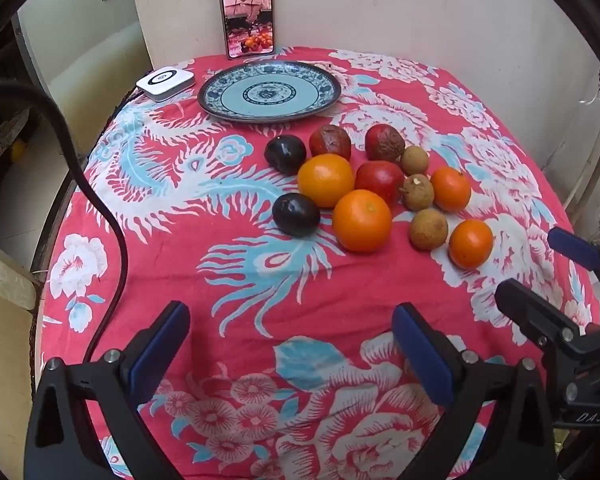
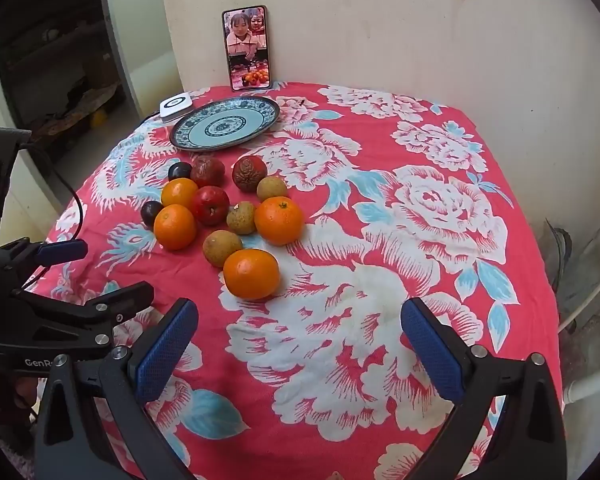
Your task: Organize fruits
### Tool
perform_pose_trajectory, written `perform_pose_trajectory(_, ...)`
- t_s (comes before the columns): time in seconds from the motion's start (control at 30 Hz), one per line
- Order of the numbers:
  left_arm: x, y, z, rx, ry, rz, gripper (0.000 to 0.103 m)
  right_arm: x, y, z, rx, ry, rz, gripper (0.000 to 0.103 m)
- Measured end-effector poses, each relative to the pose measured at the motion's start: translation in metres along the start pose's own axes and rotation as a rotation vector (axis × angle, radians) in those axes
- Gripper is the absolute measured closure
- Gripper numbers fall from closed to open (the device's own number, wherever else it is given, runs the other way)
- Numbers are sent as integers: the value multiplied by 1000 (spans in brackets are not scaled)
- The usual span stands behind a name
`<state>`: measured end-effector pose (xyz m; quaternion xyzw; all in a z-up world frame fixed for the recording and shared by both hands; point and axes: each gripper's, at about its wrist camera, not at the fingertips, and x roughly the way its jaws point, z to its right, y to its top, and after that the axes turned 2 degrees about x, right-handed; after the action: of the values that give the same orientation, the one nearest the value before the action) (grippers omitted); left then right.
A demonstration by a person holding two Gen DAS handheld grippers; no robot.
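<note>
The right gripper [image 2: 300, 344] and left gripper [image 1: 290, 344] are hovering released and empty near the fruit cluster [image 1: 364, 184], where nudging one orange [image 2: 251, 274] risks rolling it off the surface [image 2: 380, 280].

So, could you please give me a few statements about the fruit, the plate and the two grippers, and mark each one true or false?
1. The plate has no fruit on it. True.
2. The left gripper is shut on an orange. False: its jaws stand open over bare cloth, with nothing between them.
3. Four oranges lie on the tablecloth. True.
4. The phone lies flat on the plate. False: it stands upright against the wall behind the plate.
5. The right gripper is open and empty. True.
</note>
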<state>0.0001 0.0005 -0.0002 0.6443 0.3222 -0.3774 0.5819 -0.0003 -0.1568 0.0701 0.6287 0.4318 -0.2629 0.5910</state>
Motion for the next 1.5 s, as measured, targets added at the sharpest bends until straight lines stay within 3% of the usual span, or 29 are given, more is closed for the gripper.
perform_pose_trajectory(1.5, -3, 1, 0, -4, 13, 10, 0, -6, 5, -4, -12, 5, 13, 0)
